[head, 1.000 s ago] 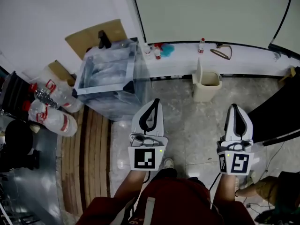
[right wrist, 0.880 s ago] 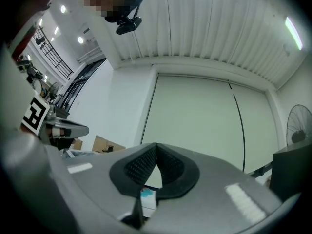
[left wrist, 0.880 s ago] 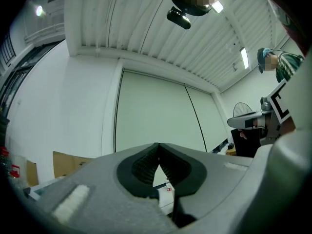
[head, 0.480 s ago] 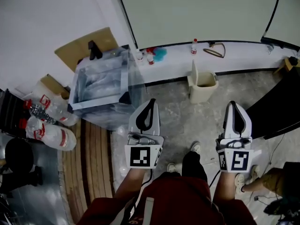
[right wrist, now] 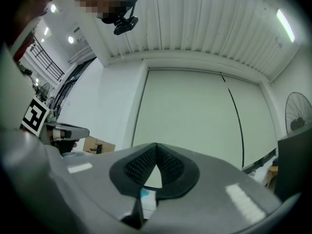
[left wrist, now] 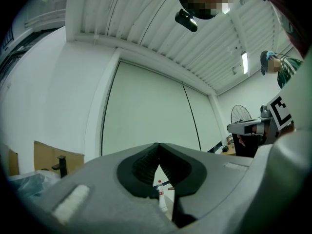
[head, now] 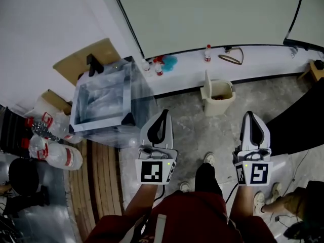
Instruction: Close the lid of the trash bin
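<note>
The small beige trash bin [head: 220, 98] stands on the stone floor against the white ledge, with its lid [head: 207, 83] raised upright at its left side. In the head view my left gripper [head: 164, 112] hangs short of the bin and to its left, jaws shut and empty. My right gripper [head: 250, 114] is short of the bin and to its right, also shut on nothing. Both gripper views look up past the closed tips, left [left wrist: 158, 144] and right [right wrist: 156, 144], at a pale wall panel. The bin is in neither gripper view.
A clear plastic-lined box [head: 101, 101] stands at the left, with cardboard [head: 81, 61] behind it and bagged bottles [head: 53, 148] beside it. Small bottles [head: 207, 52] sit on the white ledge [head: 263, 65]. A dark slab [head: 298, 125] lies at the right. My shoes [head: 208, 159] are below.
The person has stepped forward; a leg and shoe now show between the arms. Both grippers moved along, still shut. The clear box and bottles have slid left in view.
</note>
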`<action>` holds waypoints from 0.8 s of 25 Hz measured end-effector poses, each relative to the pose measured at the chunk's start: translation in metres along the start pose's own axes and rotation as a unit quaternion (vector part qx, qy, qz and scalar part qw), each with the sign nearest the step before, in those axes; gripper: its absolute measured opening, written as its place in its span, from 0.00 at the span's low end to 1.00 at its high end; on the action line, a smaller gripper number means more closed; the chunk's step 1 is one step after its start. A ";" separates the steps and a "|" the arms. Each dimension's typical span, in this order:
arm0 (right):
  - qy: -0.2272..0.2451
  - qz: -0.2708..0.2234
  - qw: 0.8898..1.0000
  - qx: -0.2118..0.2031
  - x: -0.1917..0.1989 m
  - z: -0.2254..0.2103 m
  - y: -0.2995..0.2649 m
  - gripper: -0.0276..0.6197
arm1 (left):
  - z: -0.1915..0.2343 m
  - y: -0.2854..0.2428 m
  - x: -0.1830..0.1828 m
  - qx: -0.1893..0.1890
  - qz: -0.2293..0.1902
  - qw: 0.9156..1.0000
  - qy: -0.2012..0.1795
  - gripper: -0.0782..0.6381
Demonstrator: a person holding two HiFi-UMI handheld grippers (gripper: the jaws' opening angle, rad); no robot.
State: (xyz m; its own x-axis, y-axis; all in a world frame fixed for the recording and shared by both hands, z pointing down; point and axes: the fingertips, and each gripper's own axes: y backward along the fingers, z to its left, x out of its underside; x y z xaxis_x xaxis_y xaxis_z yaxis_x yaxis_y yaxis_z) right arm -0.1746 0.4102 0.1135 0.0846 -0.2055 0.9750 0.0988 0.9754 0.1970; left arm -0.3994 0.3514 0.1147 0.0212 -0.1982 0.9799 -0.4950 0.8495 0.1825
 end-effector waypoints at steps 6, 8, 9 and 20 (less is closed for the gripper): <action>-0.003 0.015 1.000 0.002 0.026 -0.046 -0.044 0.04 | -0.013 -0.066 0.018 0.002 0.011 1.000 0.001 0.12; -0.006 0.018 1.000 0.001 0.033 -0.060 -0.059 0.04 | -0.018 -0.087 0.023 0.003 0.016 1.000 0.001 0.12; -0.007 0.020 1.000 0.000 0.036 -0.067 -0.066 0.04 | -0.020 -0.097 0.026 0.004 0.019 1.000 0.001 0.12; -0.011 0.020 1.000 0.007 0.057 -0.163 -0.122 0.04 | -0.068 -0.208 0.048 0.026 0.038 0.999 0.001 0.12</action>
State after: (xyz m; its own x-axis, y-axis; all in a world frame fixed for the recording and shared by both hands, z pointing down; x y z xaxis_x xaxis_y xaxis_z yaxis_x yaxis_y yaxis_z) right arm -0.0198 0.2660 0.1284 0.0671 -0.1654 0.9839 0.0827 0.9837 0.1597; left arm -0.2359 0.1983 0.1290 -0.0154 -0.1333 0.9910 -0.5392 0.8357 0.1041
